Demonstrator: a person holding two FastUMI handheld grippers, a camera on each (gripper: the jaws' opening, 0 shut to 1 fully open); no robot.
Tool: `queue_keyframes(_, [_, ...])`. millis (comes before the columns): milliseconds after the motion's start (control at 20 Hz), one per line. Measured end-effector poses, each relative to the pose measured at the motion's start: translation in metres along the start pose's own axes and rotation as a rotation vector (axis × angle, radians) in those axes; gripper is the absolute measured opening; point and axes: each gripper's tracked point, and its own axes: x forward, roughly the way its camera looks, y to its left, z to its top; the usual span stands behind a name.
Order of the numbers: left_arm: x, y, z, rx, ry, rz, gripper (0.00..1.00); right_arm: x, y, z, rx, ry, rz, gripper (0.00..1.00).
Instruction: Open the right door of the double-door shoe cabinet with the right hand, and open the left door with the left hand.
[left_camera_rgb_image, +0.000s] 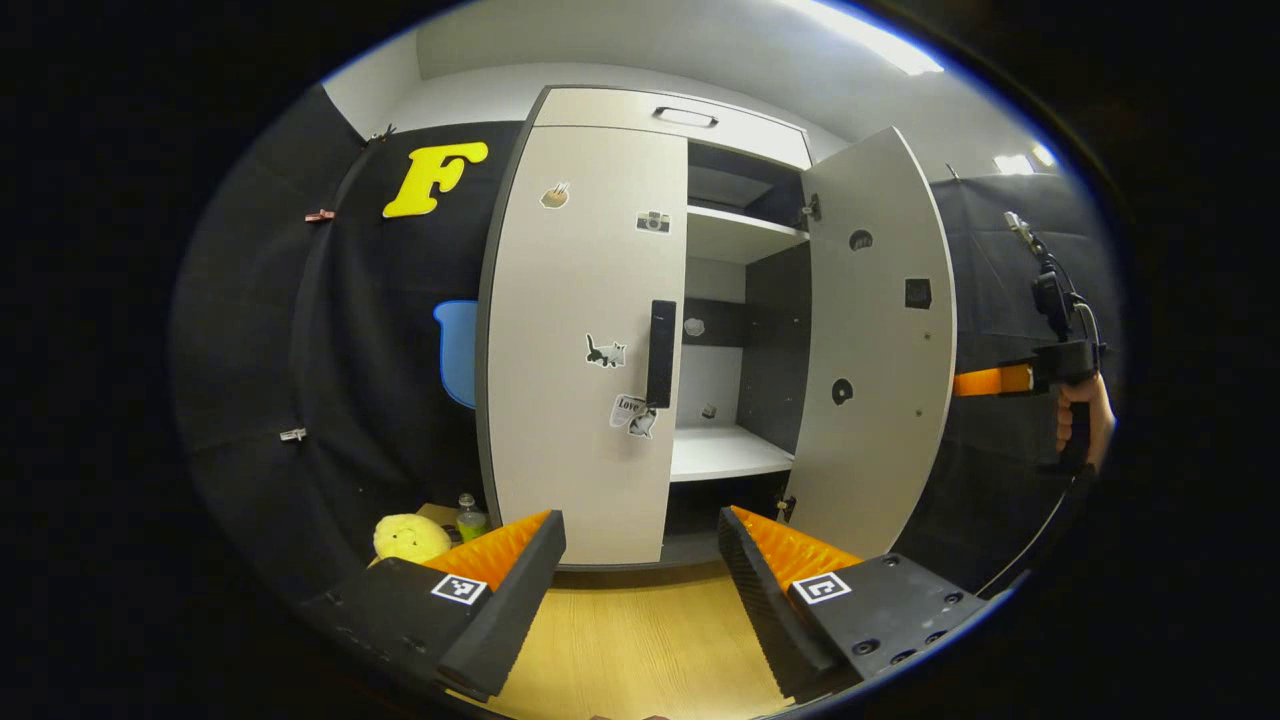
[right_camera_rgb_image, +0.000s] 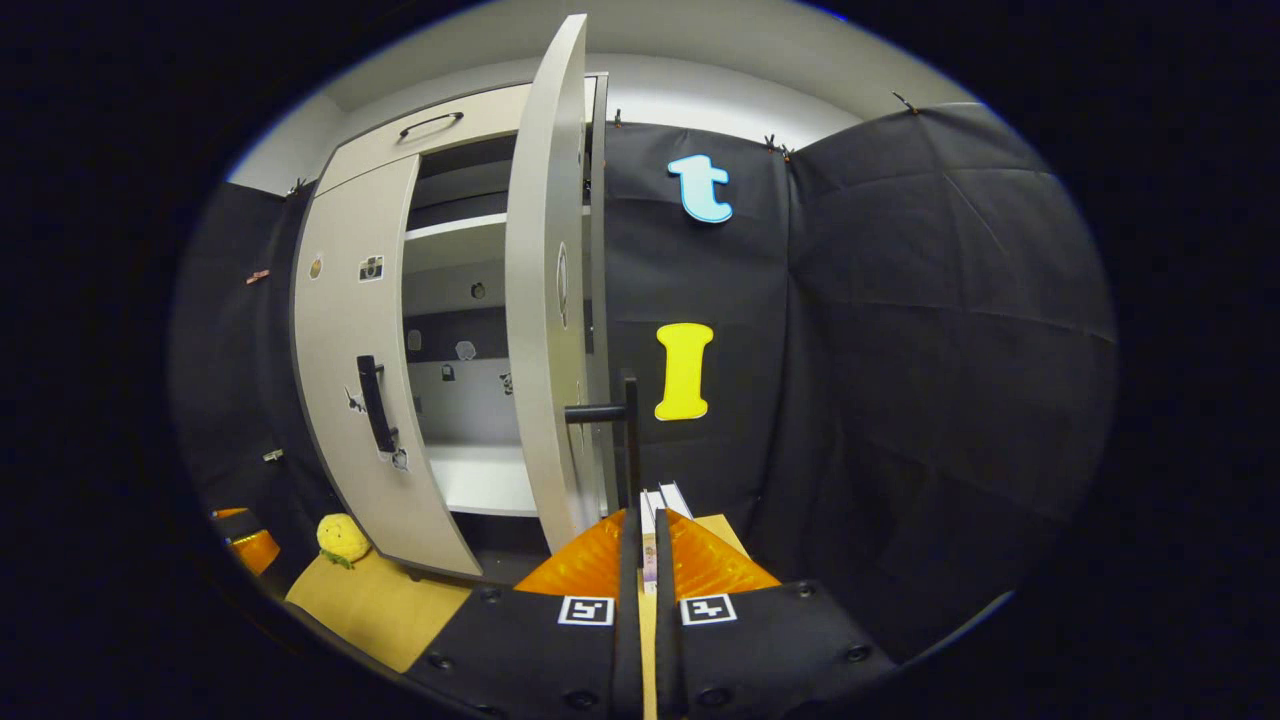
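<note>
Right pale-grey cabinet door (right_camera_rgb_image: 545, 300) swung open, right gripper (right_camera_rgb_image: 648, 545) clamped on its black bar handle (right_camera_rgb_image: 628, 440); left pale-grey door (left_camera_rgb_image: 585, 340) beside it shut, wide-spread left gripper (left_camera_rgb_image: 640, 560) needing its black handle (left_camera_rgb_image: 661, 352).

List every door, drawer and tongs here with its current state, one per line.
Right door: swung wide open.
Left door: closed.
Top drawer: closed.
Left tongs: open, holding nothing, short of the cabinet.
Right tongs: shut around the right door's handle.
</note>
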Motion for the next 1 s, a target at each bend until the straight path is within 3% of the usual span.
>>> queue_keyframes(100, [0.003,0.002,-0.001,-0.003,0.006,-0.015,0.95,-0.015,-0.008,-0.002,-0.018,0.014,-0.035,0.09])
queue_keyframes(300, [0.008,0.004,-0.002,0.002,0.017,-0.054,0.95,-0.035,0.010,0.008,0.078,-0.005,-0.033,0.10])
queue_keyframes(350, [0.009,0.005,-0.004,0.004,0.019,-0.061,0.95,-0.043,0.014,0.009,0.088,0.000,-0.042,0.17])
queue_keyframes(400, [0.009,0.006,-0.005,0.002,0.020,-0.069,0.95,-0.048,0.017,0.011,0.097,-0.004,-0.053,0.31])
queue_keyframes(450, [0.009,0.008,-0.008,-0.002,0.025,-0.079,0.95,-0.051,0.025,0.016,0.108,-0.013,-0.047,0.29])
queue_keyframes(500, [0.008,0.010,-0.009,-0.004,0.028,-0.088,0.95,-0.057,0.036,0.018,0.121,-0.024,-0.032,0.45])
queue_keyframes(600, [0.006,0.016,-0.011,-0.004,0.034,-0.100,0.95,-0.067,0.060,0.017,0.141,-0.035,-0.006,0.46])
queue_keyframes(650, [0.005,0.021,-0.014,-0.006,0.038,-0.102,0.95,-0.071,0.073,0.014,0.147,-0.037,0.012,0.51])
queue_keyframes(700, [0.004,0.025,-0.015,-0.008,0.040,-0.103,0.95,-0.073,0.081,0.013,0.147,-0.038,0.012,0.61])
queue_keyframes(750, [0.003,0.031,-0.015,-0.011,0.041,-0.101,0.95,-0.073,0.088,0.011,0.147,-0.046,0.015,0.58])
queue_keyframes(800, [0.002,0.036,-0.014,-0.013,0.037,-0.094,0.95,-0.073,0.097,0.009,0.149,-0.052,0.026,0.76])
queue_keyframes(900, [0.002,0.049,-0.013,-0.019,0.035,-0.068,0.95,-0.066,0.117,0.007,0.145,-0.059,0.053,0.85])
queue_keyframes(1000, [0.004,0.059,-0.011,-0.025,0.034,-0.038,0.95,-0.059,0.131,0.004,0.120,-0.071,0.078,0.86])
